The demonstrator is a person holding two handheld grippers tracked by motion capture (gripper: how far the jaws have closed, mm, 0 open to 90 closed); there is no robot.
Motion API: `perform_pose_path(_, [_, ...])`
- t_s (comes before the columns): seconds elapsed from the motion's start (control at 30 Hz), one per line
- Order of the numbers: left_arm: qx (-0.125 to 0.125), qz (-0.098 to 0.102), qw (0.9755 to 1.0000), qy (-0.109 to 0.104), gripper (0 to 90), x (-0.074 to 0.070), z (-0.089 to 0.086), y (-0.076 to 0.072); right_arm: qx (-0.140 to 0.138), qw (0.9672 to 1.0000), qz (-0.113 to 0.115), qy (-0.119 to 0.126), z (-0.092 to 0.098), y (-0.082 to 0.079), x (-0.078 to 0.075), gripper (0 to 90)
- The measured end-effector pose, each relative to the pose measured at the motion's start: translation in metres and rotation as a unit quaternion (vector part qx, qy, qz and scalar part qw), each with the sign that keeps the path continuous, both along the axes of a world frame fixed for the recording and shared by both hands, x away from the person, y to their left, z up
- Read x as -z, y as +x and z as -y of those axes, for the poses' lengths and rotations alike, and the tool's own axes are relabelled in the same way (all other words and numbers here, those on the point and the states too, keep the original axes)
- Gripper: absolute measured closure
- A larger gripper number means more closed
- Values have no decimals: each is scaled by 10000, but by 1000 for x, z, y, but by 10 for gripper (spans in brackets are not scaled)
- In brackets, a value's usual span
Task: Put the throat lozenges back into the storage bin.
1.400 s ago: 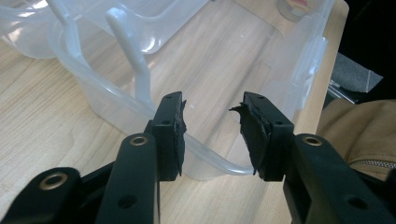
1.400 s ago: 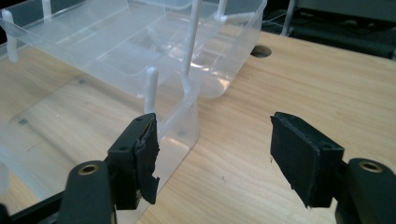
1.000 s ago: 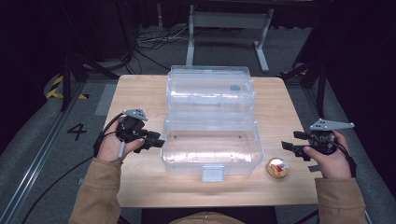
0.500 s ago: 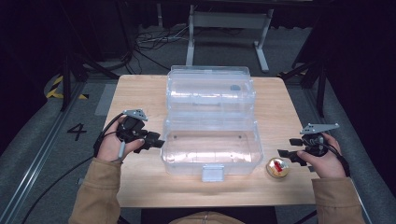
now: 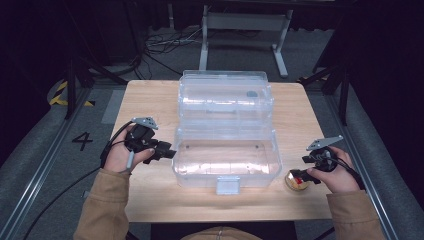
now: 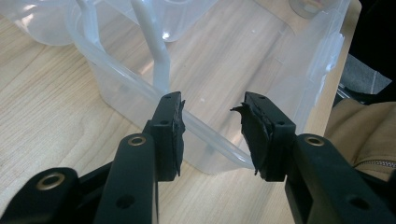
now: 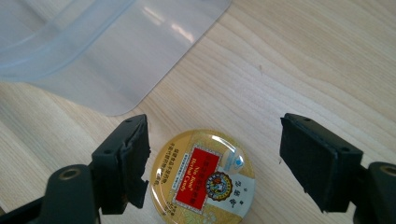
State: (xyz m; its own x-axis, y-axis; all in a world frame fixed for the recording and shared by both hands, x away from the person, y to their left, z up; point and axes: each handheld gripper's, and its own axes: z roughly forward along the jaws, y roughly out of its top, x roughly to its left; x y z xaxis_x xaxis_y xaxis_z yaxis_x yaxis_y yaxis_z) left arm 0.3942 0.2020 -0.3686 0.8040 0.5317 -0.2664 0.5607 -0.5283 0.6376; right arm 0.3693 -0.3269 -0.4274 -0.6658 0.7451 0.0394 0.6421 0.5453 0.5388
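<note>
A clear plastic box (image 5: 226, 142) stands open mid-table, its lid (image 5: 225, 95) folded back behind it. My left gripper (image 5: 169, 150) rests at the box's left end. In the left gripper view its jaws (image 6: 210, 126) stand open astride the box's rim (image 6: 205, 133), and the pads are not pressing on it. A round gold tin (image 5: 296, 182) with a red label lies right of the box near the front edge. My right gripper (image 5: 303, 167) hovers just over it. Its jaws (image 7: 215, 158) have just been opening and stand wide on either side of the tin (image 7: 203, 179) without touching it.
The box's front latch (image 5: 227, 185) points toward the person. The wooden table (image 5: 150, 100) ends close behind the lid and just right of the tin. Cables trail off the left gripper over the table's left edge. Dark floor and metal frames surround the table.
The right hand has come down and inward until its jaws are over the tin, and they now stand a little wider. The left hand and the box have not moved.
</note>
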Motion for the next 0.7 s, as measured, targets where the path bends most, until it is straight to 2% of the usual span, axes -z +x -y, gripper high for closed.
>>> perform_pose_path(0.23, [17,-18,10000,15,590,1,1,1,-151,9980,-421,-452,-4,1,13,213])
perform_pose_path(0.43, [22,-67,10000,17,590,3,1,2,-247,9949,-745,-637,-7,1,20,201])
perform_pose_path(0.7, [19,-70,10000,15,590,4,1,2,-276,9920,-891,-846,-9,1,27,191])
